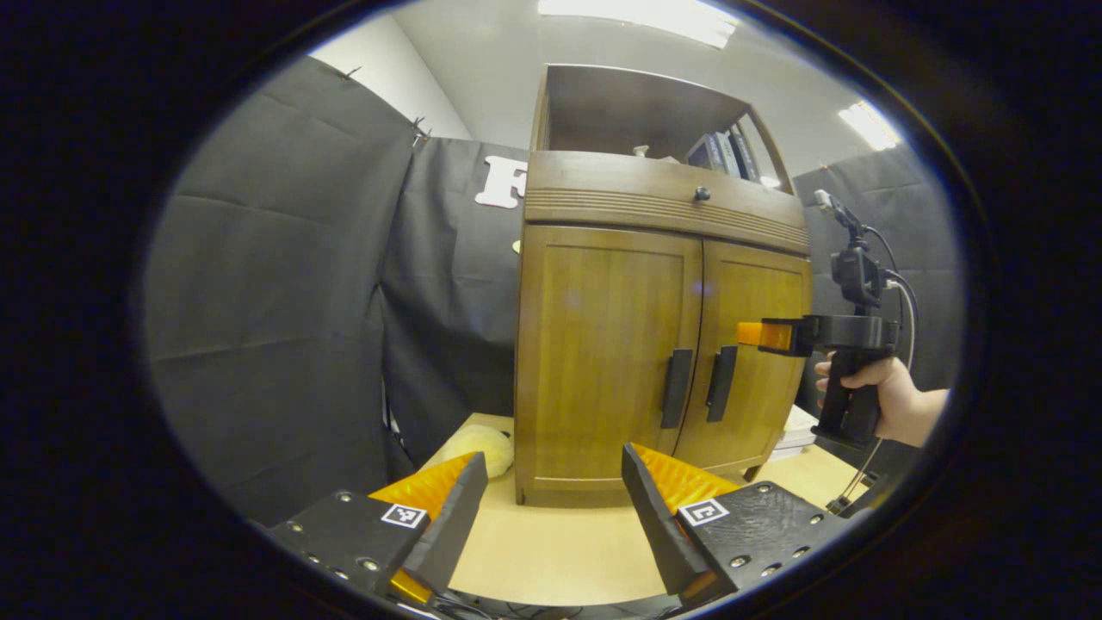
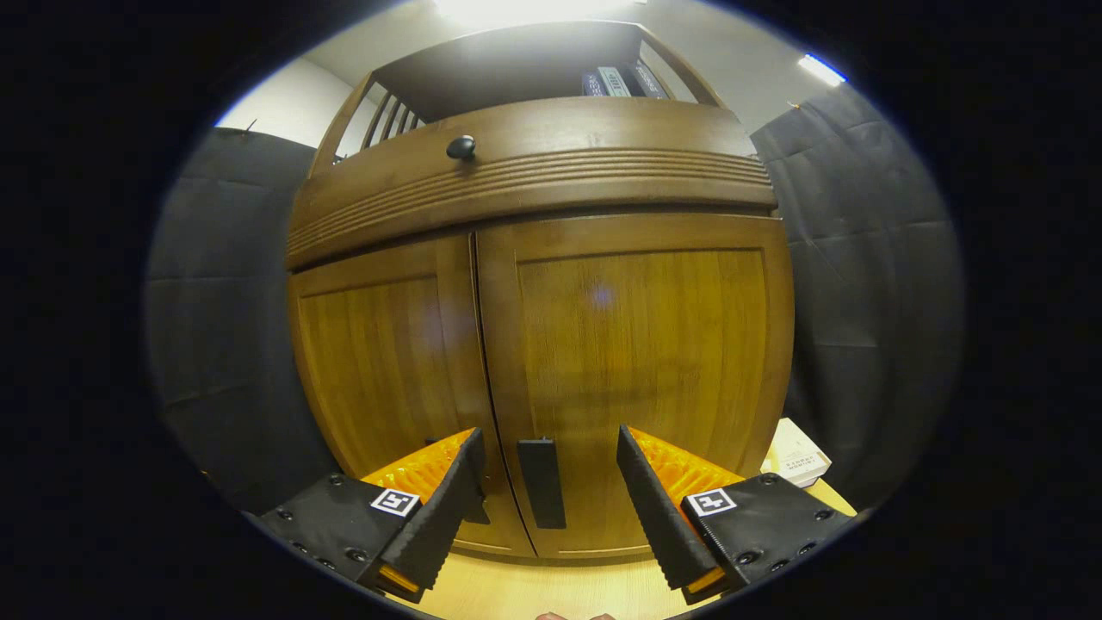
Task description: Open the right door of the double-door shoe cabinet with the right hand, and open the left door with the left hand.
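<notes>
The wooden shoe cabinet [image 1: 603,344] stands on the floor with both doors closed. Its left door [image 1: 603,353] and right door [image 1: 753,344] each carry a dark vertical handle, the left handle [image 1: 676,387] and the right handle [image 1: 721,383]. My left gripper [image 1: 551,491] is open, well back from the cabinet, facing the left door. In the left gripper view, my right gripper [image 1: 758,334] is held by a hand [image 1: 887,400] close in front of the right door. In the right gripper view, that right gripper [image 2: 547,482] is open with the right door's handle [image 2: 541,482] between its fingers, still apart from them.
Black cloth walls [image 1: 284,293] stand on both sides of the cabinet. A pale soft object [image 1: 478,443] lies on the floor at the cabinet's left foot. A flat white box [image 2: 796,461] lies at its right. A drawer knob [image 1: 702,194] sits above the doors; books [image 1: 723,155] stand on the top shelf.
</notes>
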`<state>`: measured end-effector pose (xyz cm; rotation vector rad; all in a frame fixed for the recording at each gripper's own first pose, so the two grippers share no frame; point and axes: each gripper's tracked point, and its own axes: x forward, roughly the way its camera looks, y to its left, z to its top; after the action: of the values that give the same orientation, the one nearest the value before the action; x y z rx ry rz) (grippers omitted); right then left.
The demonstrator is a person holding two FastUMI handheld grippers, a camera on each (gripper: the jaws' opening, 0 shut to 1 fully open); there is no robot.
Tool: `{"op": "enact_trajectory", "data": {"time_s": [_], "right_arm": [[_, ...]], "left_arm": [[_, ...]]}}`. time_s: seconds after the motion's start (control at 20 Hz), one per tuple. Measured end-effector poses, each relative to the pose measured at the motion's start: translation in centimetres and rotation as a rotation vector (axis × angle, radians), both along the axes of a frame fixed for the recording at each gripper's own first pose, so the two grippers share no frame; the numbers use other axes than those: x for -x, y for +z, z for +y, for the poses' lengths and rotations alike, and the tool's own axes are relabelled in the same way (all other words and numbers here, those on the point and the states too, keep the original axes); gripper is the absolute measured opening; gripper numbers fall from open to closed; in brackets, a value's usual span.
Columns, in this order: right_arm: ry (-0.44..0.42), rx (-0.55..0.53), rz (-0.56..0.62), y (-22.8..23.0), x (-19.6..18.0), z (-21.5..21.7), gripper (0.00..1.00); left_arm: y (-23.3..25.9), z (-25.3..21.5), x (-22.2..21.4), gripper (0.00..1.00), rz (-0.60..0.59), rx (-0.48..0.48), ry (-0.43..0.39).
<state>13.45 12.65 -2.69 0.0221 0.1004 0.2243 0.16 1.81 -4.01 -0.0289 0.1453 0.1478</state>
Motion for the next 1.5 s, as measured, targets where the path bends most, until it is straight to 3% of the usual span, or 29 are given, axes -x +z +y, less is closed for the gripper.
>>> {"op": "enact_trajectory", "data": {"time_s": [0.5,1.1,1.2,1.25,1.35,1.5], "right_arm": [[-0.020,0.090,0.032,-3.4,-3.9,1.3,0.95],[-0.053,0.044,0.126,-6.6,-5.9,1.1,0.98],[-0.032,0.032,0.131,-6.9,-6.1,2.0,0.63],[-0.014,0.031,0.127,-7.1,-5.8,2.4,0.63],[-0.023,0.036,0.123,-7.1,-5.8,2.5,0.37],[-0.035,0.024,0.125,-7.2,-5.9,2.5,0.33]], "left_arm": [[-1.0,0.1,-0.6,0.90,0.056,0.019,-0.010],[-1.9,-0.3,-1.7,0.92,0.082,0.021,-0.039],[-1.7,-0.3,-1.6,0.90,0.082,0.020,-0.036],[-1.6,-0.3,-1.6,0.90,0.082,0.020,-0.035],[-1.5,-0.1,-1.5,0.89,0.092,0.030,-0.025],[-1.1,0.5,-1.1,0.92,0.076,0.038,-0.016]]}}
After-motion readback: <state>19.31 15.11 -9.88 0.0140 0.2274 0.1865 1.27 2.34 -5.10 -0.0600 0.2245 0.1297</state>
